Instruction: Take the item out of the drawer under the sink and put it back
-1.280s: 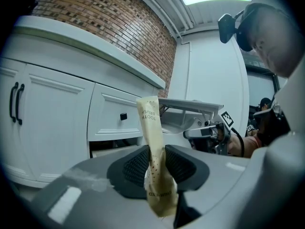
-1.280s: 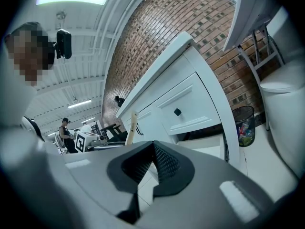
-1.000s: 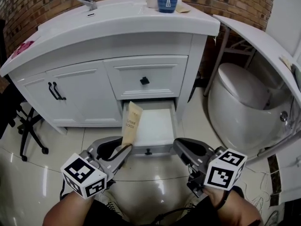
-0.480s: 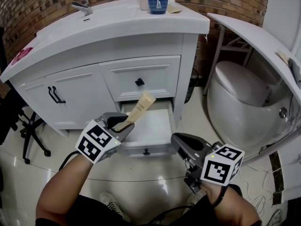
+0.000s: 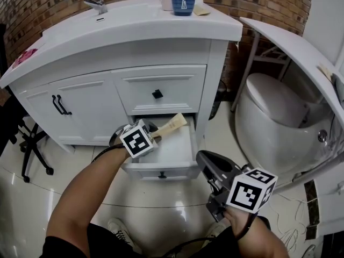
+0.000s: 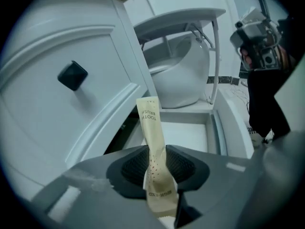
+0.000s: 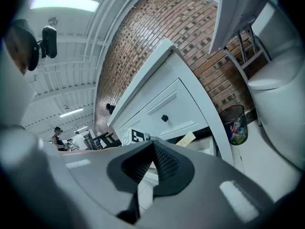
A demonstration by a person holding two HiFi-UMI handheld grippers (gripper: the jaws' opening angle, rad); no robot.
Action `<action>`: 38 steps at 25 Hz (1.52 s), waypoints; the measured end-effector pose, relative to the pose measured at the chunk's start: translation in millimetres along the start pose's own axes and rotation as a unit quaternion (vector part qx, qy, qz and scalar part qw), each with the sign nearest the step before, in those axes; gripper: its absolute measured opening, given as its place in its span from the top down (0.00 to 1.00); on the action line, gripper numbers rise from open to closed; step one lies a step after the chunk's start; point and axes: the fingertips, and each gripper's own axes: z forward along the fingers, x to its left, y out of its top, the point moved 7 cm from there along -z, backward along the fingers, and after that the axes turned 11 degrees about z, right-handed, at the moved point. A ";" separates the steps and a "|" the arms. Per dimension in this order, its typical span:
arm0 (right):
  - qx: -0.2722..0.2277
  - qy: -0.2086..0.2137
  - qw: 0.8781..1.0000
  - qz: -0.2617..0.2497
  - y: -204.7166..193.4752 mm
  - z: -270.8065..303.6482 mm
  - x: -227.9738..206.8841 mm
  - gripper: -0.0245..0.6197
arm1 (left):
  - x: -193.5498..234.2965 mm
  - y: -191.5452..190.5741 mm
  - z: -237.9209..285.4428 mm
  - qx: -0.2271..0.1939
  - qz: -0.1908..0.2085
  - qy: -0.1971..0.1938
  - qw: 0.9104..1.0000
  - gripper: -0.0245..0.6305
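Observation:
A tan toothbrush packet [image 5: 173, 123] is pinched between the pads of my left gripper [image 5: 156, 131]. It points up and to the right over the open bottom drawer [image 5: 161, 171] of the white sink cabinet. In the left gripper view the packet [image 6: 152, 128] stands up from the left gripper [image 6: 155, 168], with the white drawer floor [image 6: 190, 132] beyond it. My right gripper [image 5: 201, 158] hangs in front of the drawer, to its right, shut with nothing in it. The right gripper view shows the right gripper [image 7: 153, 149] with its pads together and the packet [image 7: 186, 139] far off.
The closed upper drawer with a black knob [image 5: 157, 94] sits just above the open one. A white toilet [image 5: 274, 117] stands to the right and a chair base [image 5: 29, 149] to the left. A blue cup [image 5: 183, 3] and a faucet [image 5: 94, 1] are on the counter.
My left gripper has gone forward and down from in front of the cabinet to over the open drawer. The packet has tipped from upright towards the right. The right gripper has barely shifted.

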 end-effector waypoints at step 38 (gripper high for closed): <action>0.049 0.019 0.999 -0.014 -20.1 16.1 12.6 0.95 | -25.1 1.7 -125.9 -0.215 -0.165 0.054 0.961 0.95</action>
